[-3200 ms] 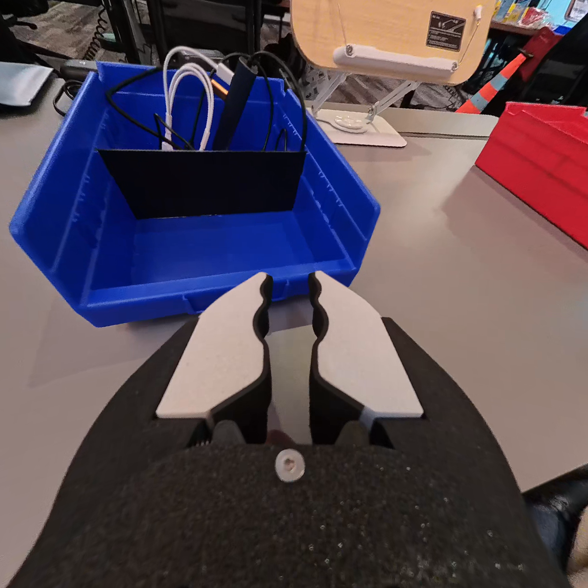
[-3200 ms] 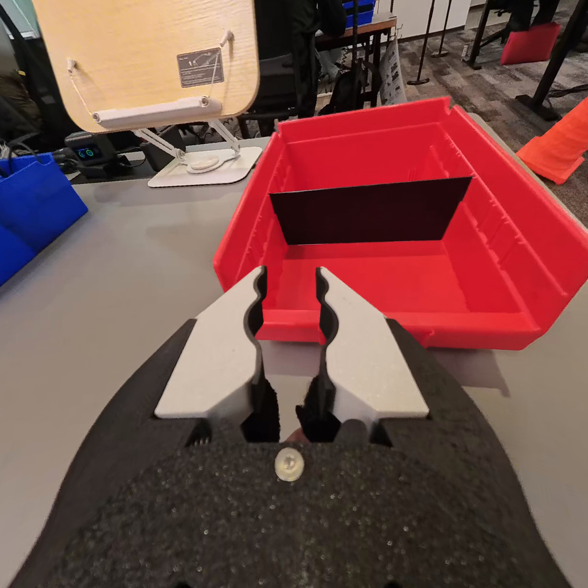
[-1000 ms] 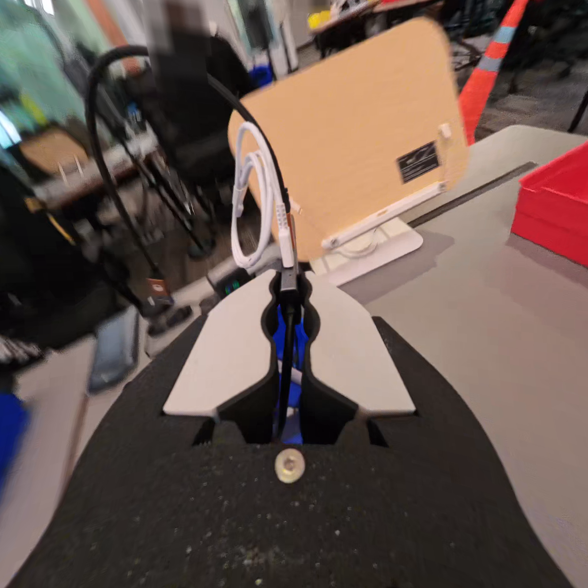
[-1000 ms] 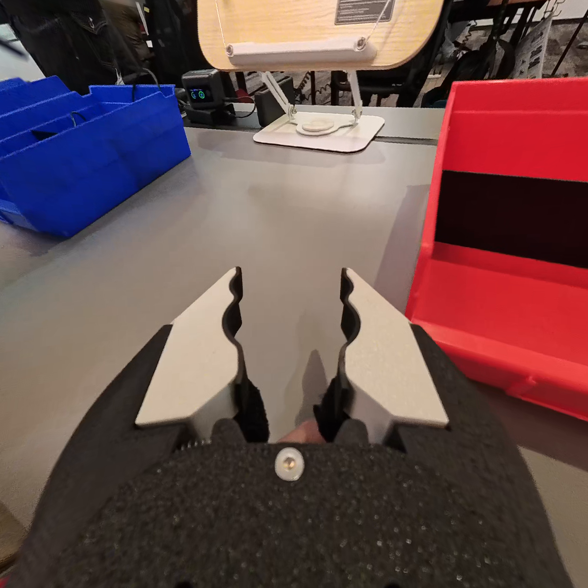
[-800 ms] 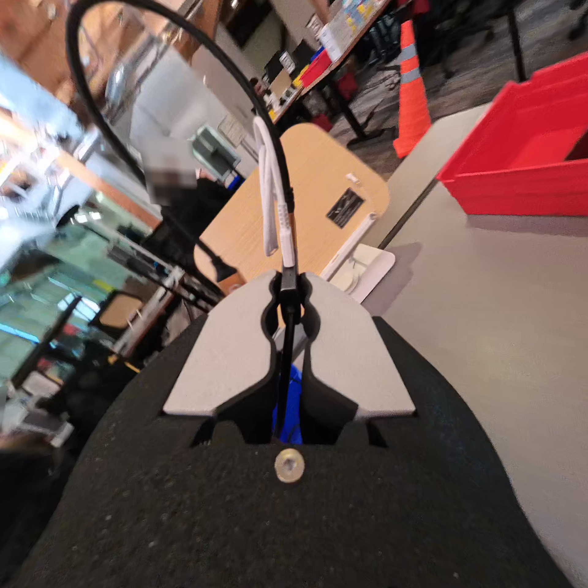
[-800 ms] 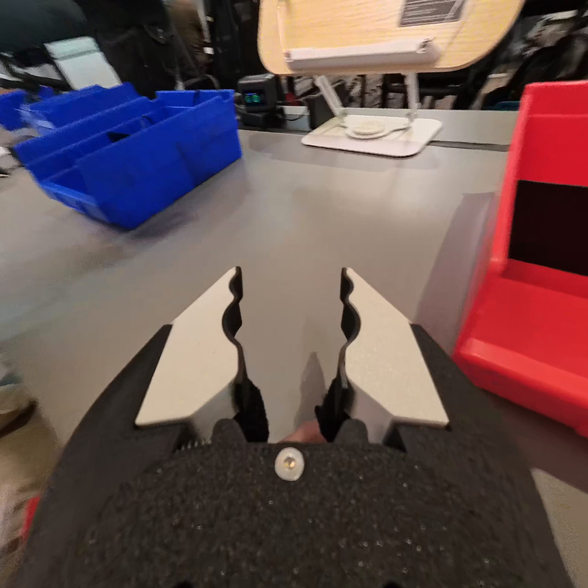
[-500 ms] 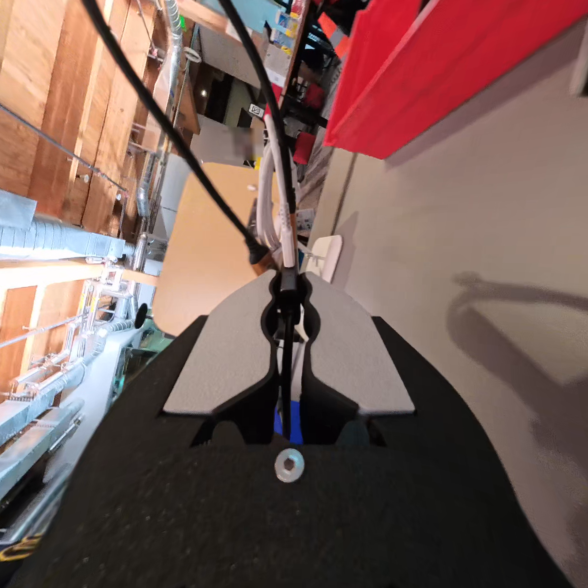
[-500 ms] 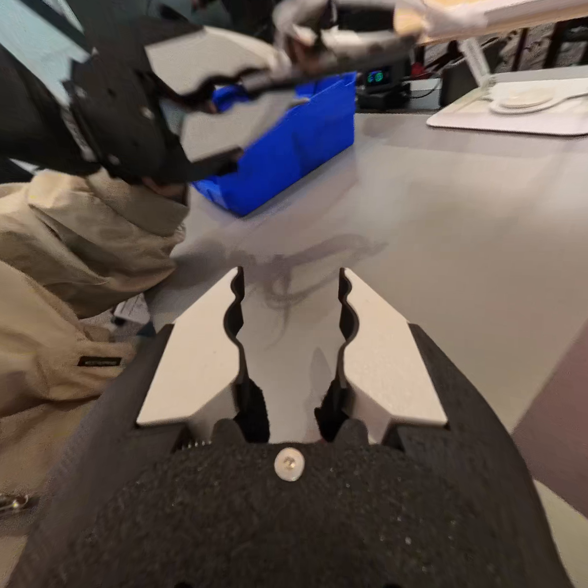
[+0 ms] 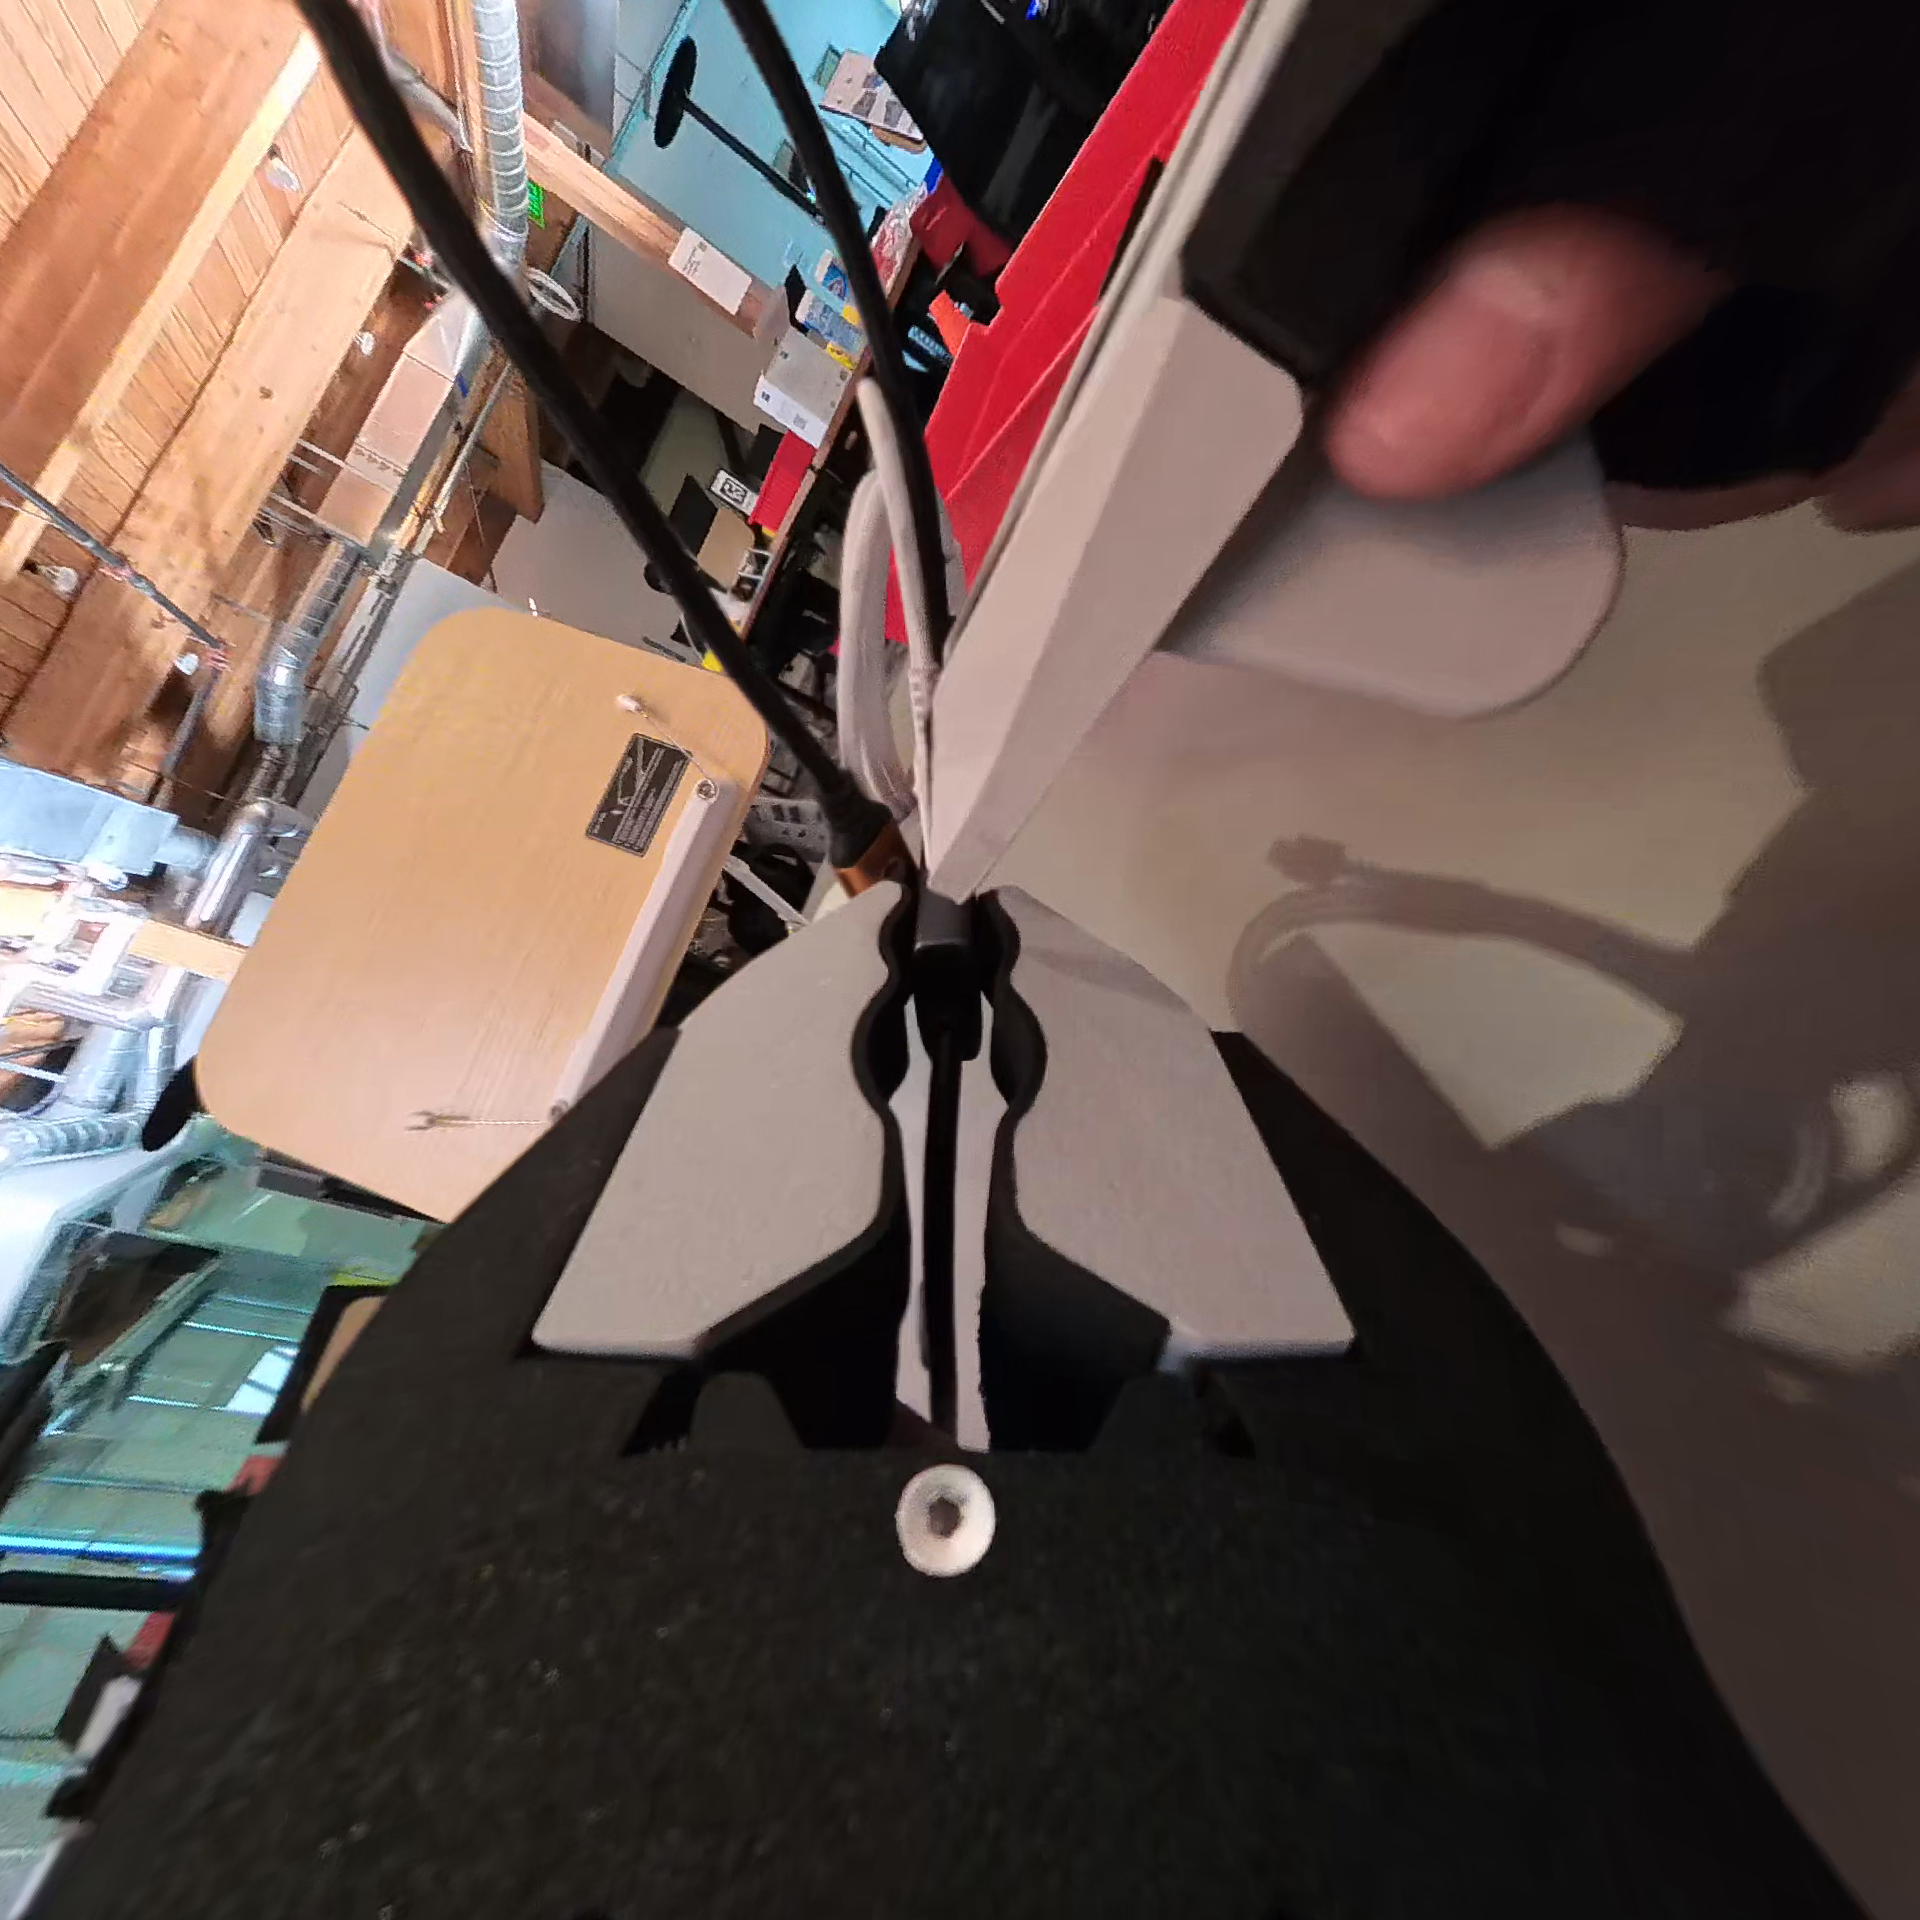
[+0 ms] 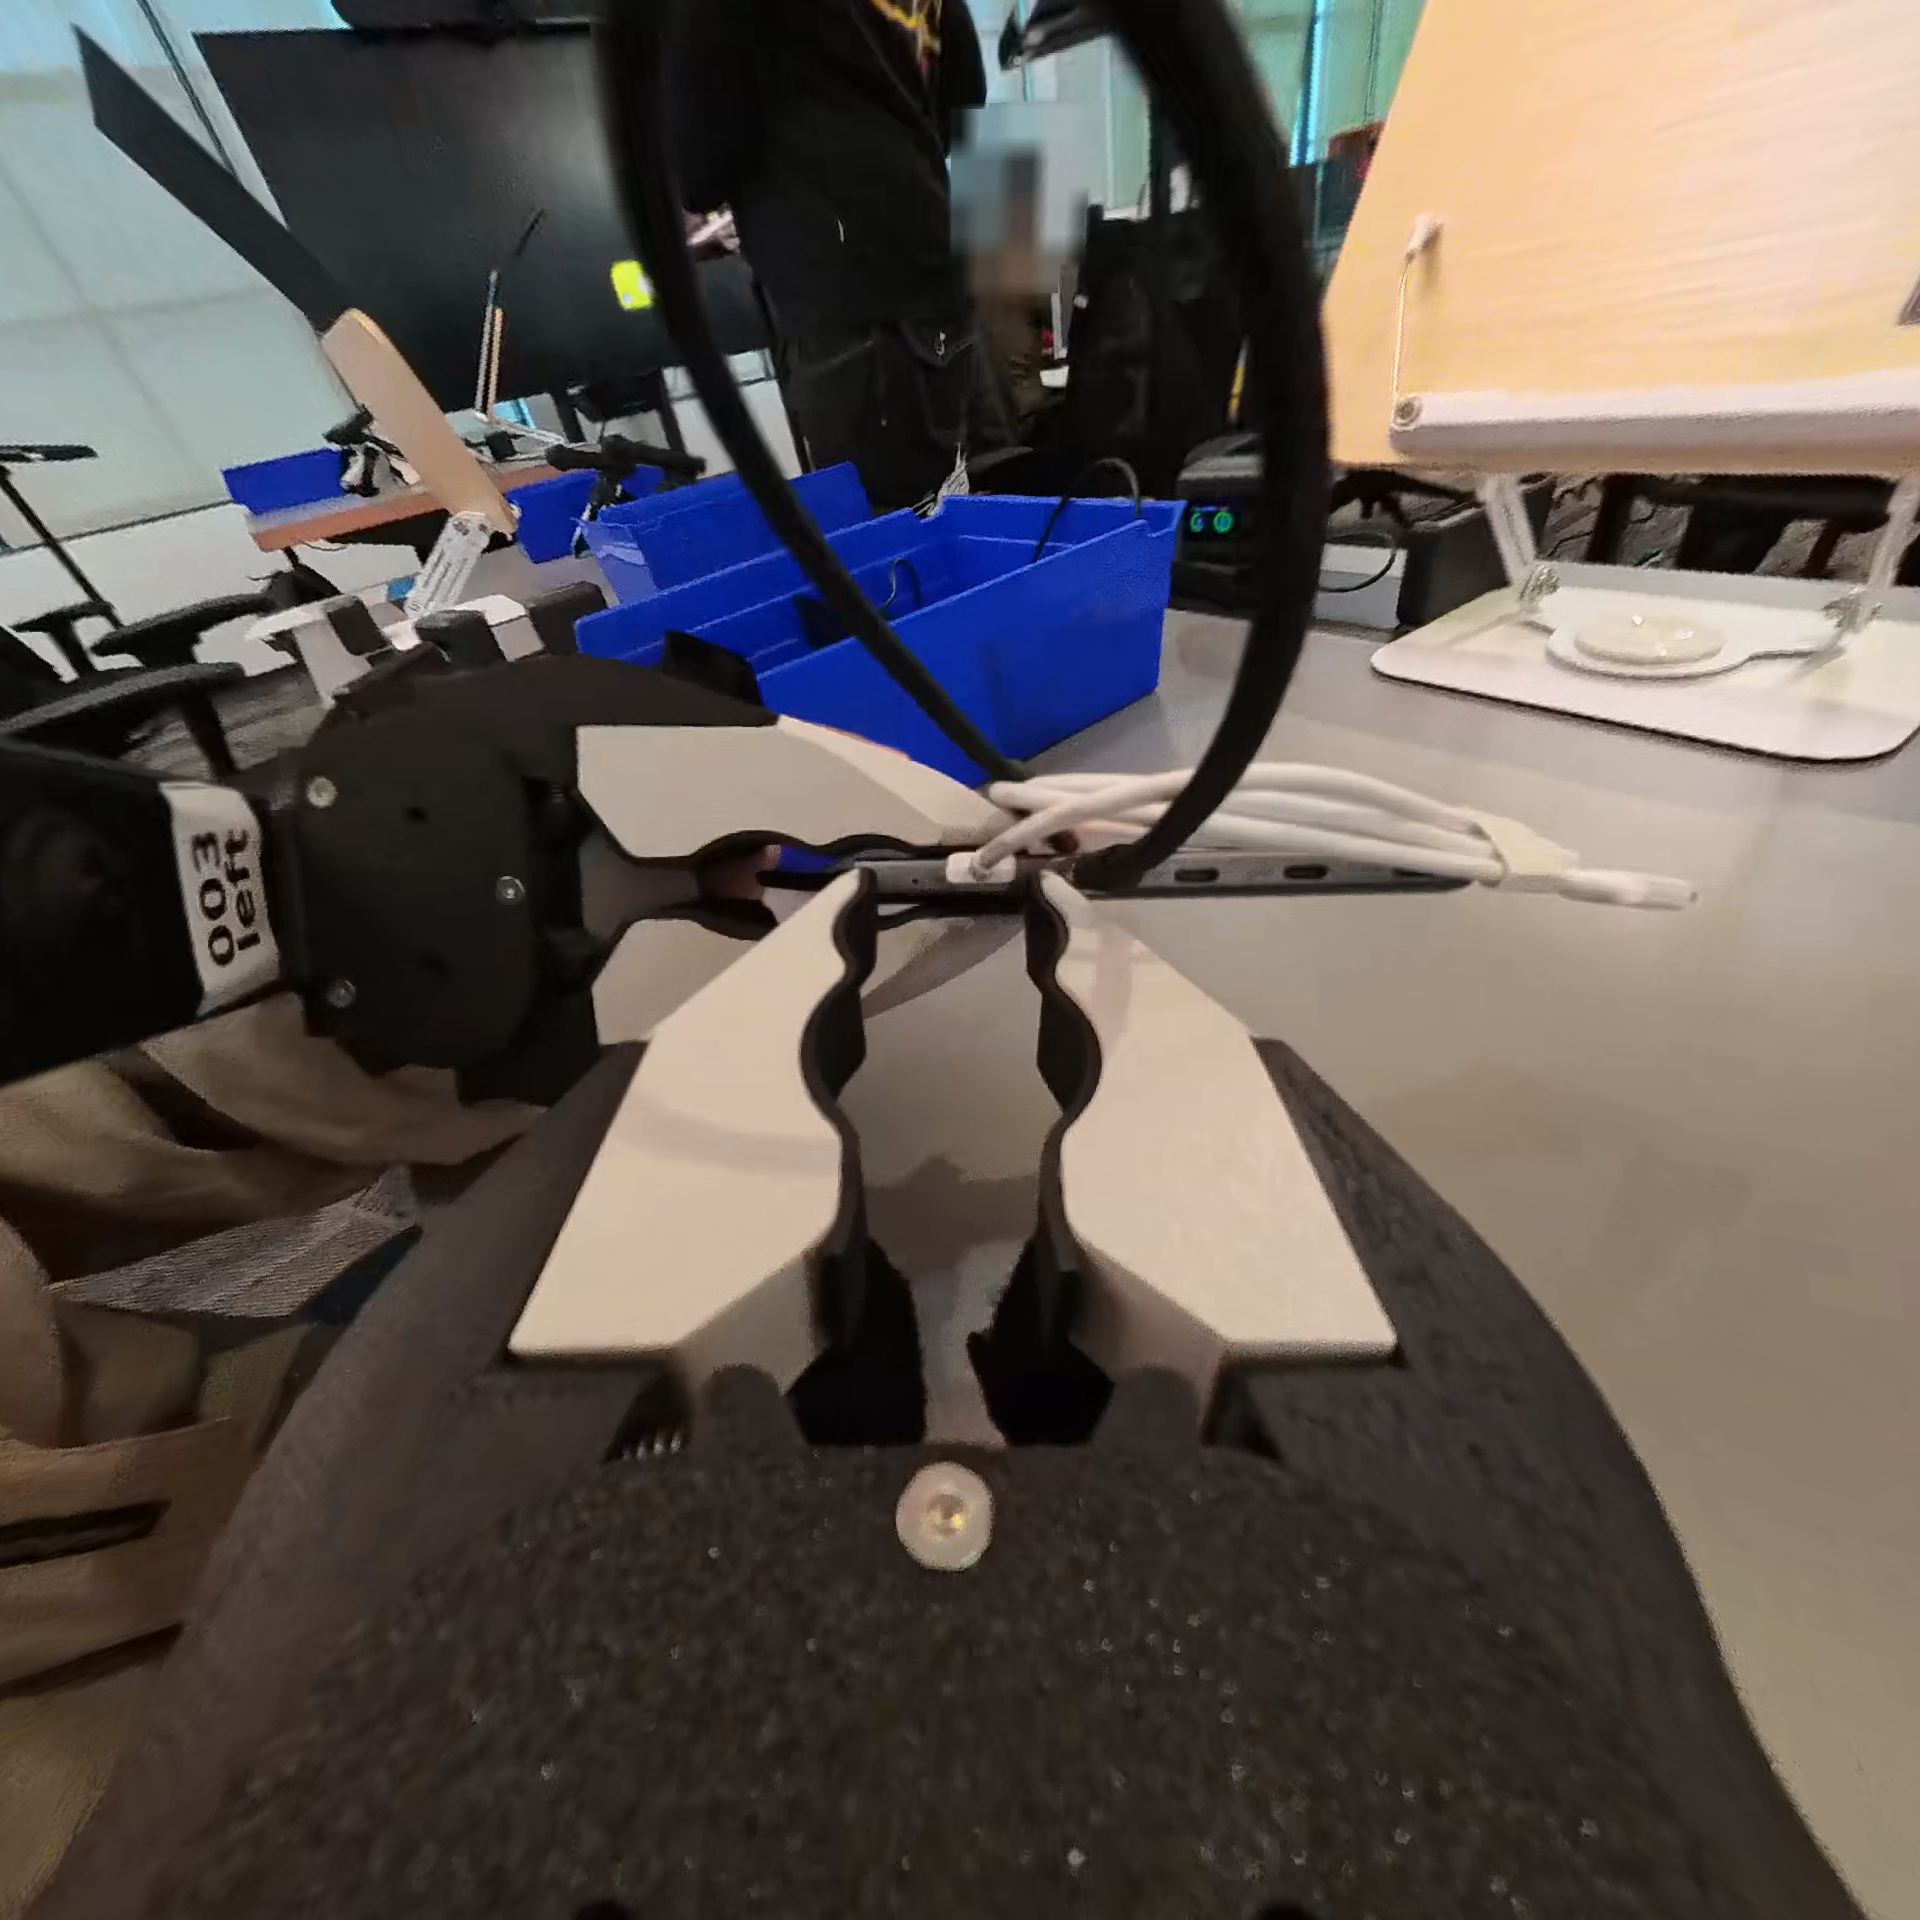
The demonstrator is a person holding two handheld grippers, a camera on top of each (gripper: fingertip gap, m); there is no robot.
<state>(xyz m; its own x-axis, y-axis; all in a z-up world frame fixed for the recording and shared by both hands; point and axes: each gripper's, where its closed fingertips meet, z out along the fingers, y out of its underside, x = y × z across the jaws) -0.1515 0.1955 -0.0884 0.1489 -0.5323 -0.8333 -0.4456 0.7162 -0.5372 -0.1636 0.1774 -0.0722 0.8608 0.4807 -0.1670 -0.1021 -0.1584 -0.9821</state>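
Two grippers meet: left gripper [image 9: 940, 935] clamps the flat grey hub [image 10: 1247, 878]; right gripper [image 10: 945, 904], jaws apart at its six o'clock, should close squarely.

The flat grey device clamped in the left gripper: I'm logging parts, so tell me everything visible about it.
The flat grey device is a thin slab, metallic-looking, held level above the grey table. Its near edge shows a row of small slots. A black cable and a bundled white cable run from it, the white one lying along its top. The left gripper is shut on one end; the open right gripper has its fingers at its near edge.
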